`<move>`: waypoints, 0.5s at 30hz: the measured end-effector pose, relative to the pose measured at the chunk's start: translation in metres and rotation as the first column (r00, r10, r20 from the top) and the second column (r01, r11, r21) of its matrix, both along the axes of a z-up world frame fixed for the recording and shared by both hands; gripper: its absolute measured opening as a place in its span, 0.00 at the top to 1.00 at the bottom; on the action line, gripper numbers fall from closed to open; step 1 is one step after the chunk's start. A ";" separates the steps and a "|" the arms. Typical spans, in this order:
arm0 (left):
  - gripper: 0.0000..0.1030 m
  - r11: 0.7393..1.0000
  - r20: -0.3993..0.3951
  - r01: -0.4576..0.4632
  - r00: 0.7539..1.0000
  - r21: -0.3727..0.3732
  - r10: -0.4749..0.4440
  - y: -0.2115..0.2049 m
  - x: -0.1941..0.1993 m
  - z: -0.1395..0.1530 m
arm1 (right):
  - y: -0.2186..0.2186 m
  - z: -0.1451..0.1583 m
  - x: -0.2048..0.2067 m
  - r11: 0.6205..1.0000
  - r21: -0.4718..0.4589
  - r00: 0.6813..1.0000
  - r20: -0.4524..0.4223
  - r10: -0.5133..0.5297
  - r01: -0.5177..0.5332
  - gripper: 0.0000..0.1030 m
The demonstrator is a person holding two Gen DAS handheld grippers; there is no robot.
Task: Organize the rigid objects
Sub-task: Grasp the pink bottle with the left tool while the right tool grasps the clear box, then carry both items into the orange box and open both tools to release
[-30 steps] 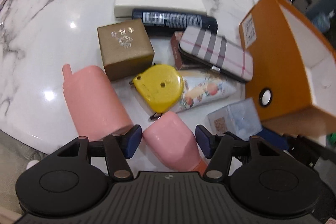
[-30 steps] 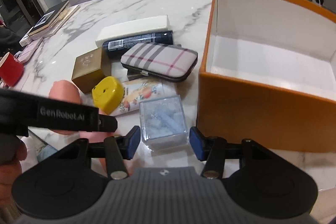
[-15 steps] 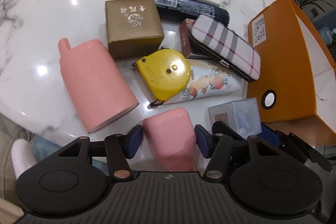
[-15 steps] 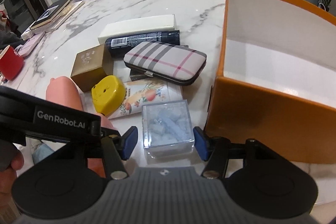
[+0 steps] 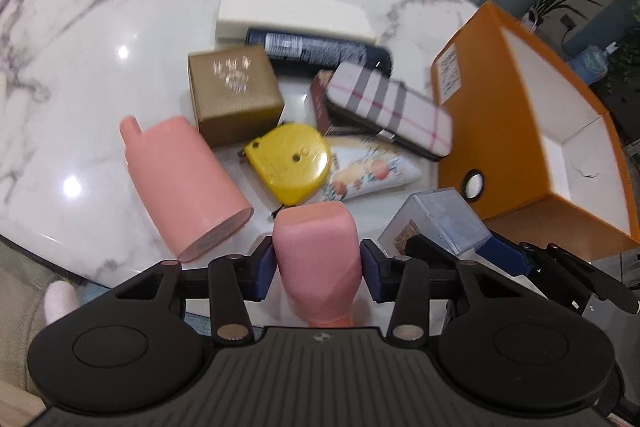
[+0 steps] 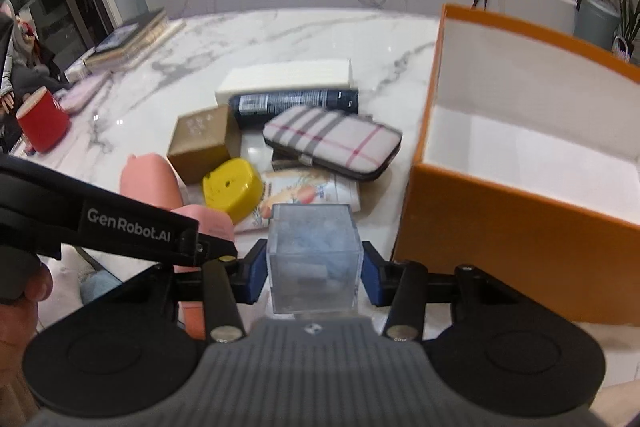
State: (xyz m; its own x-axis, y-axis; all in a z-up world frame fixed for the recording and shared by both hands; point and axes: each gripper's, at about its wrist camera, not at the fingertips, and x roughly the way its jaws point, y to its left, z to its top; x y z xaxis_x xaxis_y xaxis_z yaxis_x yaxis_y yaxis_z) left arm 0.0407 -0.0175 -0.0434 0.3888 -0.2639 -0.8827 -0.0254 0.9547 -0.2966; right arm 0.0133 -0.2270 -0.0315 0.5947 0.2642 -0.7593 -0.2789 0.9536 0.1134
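Observation:
My left gripper [image 5: 318, 269] has a small pink bottle [image 5: 316, 247] between its blue pads; the jaws are closing and press on its sides. In the right wrist view, my right gripper [image 6: 314, 277] is closing on a clear plastic box [image 6: 314, 251] with pale blue contents, pads against its walls. The open orange box [image 6: 500, 227] stands just right of it. On the marble table lie a pink cup [image 5: 180, 179], a yellow tape measure [image 5: 292, 163], a gold box [image 5: 234, 95], a plaid case [image 5: 392, 115], a floral tube [image 5: 372, 175], a dark spray can [image 5: 316, 47] and a white box [image 5: 292, 15].
A red cup [image 6: 42, 125] and stacked books [image 6: 128, 43] sit at the table's far left. The rounded table edge [image 5: 48, 239] runs just in front of the grippers. A hand [image 6: 20, 291] holds the left gripper's handle.
Both pairs of jaws have narrowed onto their objects. The pink bottle and the clear box now sit higher between the pads, and both cameras have risen slightly.

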 end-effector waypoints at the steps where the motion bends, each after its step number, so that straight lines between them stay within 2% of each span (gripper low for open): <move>1: 0.54 1.000 0.019 0.006 1.000 -0.001 -0.006 -0.001 -0.003 0.005 | -0.001 0.004 -0.004 1.000 0.002 1.000 0.014 0.000 0.000 0.54; 5: 0.55 0.999 0.080 0.036 0.996 0.012 -0.037 -0.010 -0.013 0.028 | -0.011 0.024 -0.018 1.000 0.025 0.998 0.057 -0.004 0.003 0.54; 9: 0.55 0.998 0.135 0.064 0.989 -0.005 -0.062 -0.021 -0.018 0.057 | -0.026 0.042 -0.025 0.997 0.066 0.997 0.067 -0.036 0.031 0.54; 15: 0.55 0.987 0.244 0.159 0.957 -0.002 -0.154 -0.056 -0.008 0.117 | -0.057 0.086 -0.023 0.985 0.157 0.985 0.145 -0.098 0.075 0.54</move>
